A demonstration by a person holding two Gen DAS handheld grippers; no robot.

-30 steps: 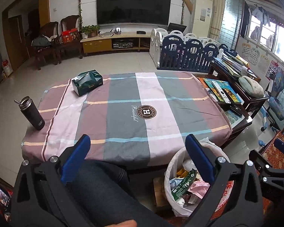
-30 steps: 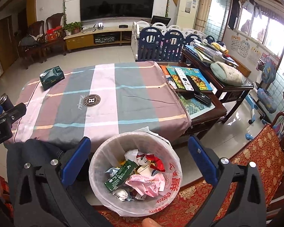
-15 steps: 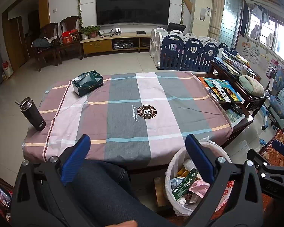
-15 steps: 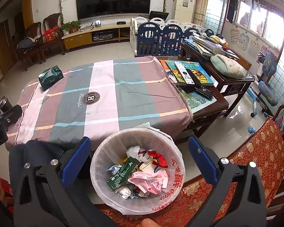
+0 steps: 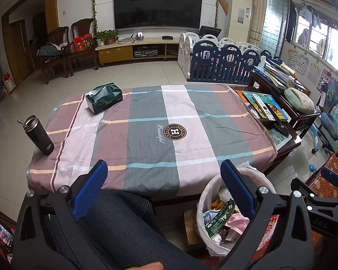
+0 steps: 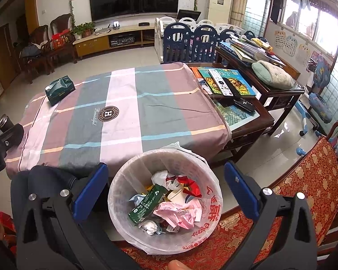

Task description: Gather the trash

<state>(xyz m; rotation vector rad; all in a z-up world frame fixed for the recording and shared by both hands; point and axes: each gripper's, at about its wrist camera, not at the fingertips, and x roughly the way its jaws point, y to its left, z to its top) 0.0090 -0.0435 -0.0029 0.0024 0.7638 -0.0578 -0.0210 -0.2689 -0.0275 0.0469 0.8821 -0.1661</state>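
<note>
Trash bin (image 6: 210, 204) looks slightly nearer than a second ago; both hand-held grippers (image 5: 162, 191) (image 6: 165, 189) gape wide, empty; surface (image 5: 146, 148) carries no trash.

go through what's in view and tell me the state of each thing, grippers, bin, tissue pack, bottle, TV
Left gripper: jaws open, empty.
Right gripper: jaws open, empty, above the bin.
Trash bin: upright, lined, partly full of wrappers.
Tissue pack: on the tablecloth, top torn open.
Black bottle: upright at the table's corner; lid unclear.
TV: off.
</note>
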